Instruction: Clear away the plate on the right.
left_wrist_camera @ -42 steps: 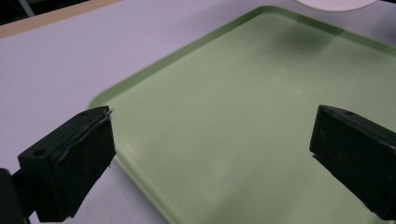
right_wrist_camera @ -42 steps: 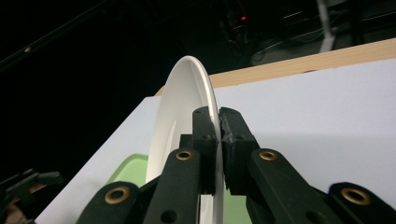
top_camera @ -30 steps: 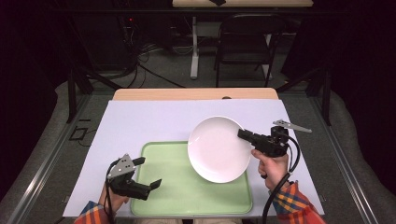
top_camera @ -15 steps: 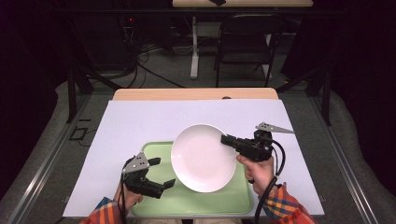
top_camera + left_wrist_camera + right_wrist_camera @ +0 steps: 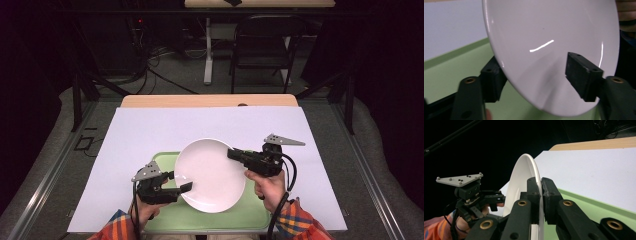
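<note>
The white plate [image 5: 210,175] hangs in the air over the green tray [image 5: 165,220], tipped up on edge rather than lying flat, and the tray is the thing to measure everything by. On the side of the tray nearer the person's right hand, the right tool [image 5: 237,154] has its jaws pinched tight on the plate's rim; the right gripper view shows the two black pads pressed against either face of the thin edge, with the rim rising between them. At the tray's other side the left tool [image 5: 177,182] stands with its jaws wide apart, holding nothing, one pad on each side of the plate's lower rim, as the left gripper view shows. The likely trouble is that a single narrow pinch on a smooth glazed rim carries the whole plate, so it could pivot or slide out and drop onto the tray or the white sheet [image 5: 150,125] beyond it. If the left tool closes off-centre or strikes the rim first, it could lever the plate out of the right tool's hold before a second hold is secure.
</note>
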The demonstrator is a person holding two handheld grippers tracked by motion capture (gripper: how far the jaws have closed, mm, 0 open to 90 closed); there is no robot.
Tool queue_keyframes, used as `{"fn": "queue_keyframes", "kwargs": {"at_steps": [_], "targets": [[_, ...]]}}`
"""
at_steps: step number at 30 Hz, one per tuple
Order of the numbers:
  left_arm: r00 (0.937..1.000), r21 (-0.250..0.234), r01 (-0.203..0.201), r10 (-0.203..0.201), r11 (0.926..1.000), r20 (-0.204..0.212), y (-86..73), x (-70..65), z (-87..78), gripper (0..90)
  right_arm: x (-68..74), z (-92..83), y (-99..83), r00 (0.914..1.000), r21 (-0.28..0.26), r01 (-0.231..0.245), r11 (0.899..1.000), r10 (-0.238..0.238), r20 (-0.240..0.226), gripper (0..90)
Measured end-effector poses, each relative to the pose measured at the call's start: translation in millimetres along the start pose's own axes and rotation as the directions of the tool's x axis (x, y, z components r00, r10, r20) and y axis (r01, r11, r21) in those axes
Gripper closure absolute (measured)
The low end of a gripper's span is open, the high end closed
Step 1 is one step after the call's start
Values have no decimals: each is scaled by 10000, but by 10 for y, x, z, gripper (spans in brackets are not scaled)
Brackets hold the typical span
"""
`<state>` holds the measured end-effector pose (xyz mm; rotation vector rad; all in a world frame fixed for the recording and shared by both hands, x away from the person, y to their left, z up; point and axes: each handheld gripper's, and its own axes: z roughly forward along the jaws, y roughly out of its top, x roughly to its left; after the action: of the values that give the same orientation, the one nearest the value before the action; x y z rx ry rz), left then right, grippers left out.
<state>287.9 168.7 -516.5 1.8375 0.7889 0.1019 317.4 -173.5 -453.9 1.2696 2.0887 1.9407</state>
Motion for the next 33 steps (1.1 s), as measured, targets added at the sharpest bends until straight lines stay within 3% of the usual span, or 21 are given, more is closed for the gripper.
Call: {"fn": "queue_keyframes", "kwargs": {"at_steps": [3,4,8,12,18,33], "targets": [[9992,-37,359,-358,9993,176,-26,36,5,517,-35,-1,-21,9999,8,-150,9999,150,-12,853],[9976,-35,523,-521,9986,456,-39,55,6,538,-48,3,-26,9998,14,-201,9998,201,-71,853],[9945,-138,780,-768,9969,718,-46,69,0,560,-57,22,-41,9999,21,-110,9999,110,-115,856],[9849,-231,1412,-1381,9897,1045,-59,128,-15,612,-55,33,-58,9998,105,183,9998,-182,-47,857],[9776,-226,1746,-1706,9844,1237,-71,170,-37,671,-98,53,-105,9996,329,270,9991,-272,44,846],[9803,-686,1619,-1525,9844,1253,9,191,-209,784,-54,73,-144,9971,811,755,9938,-753,-55,797]]}}
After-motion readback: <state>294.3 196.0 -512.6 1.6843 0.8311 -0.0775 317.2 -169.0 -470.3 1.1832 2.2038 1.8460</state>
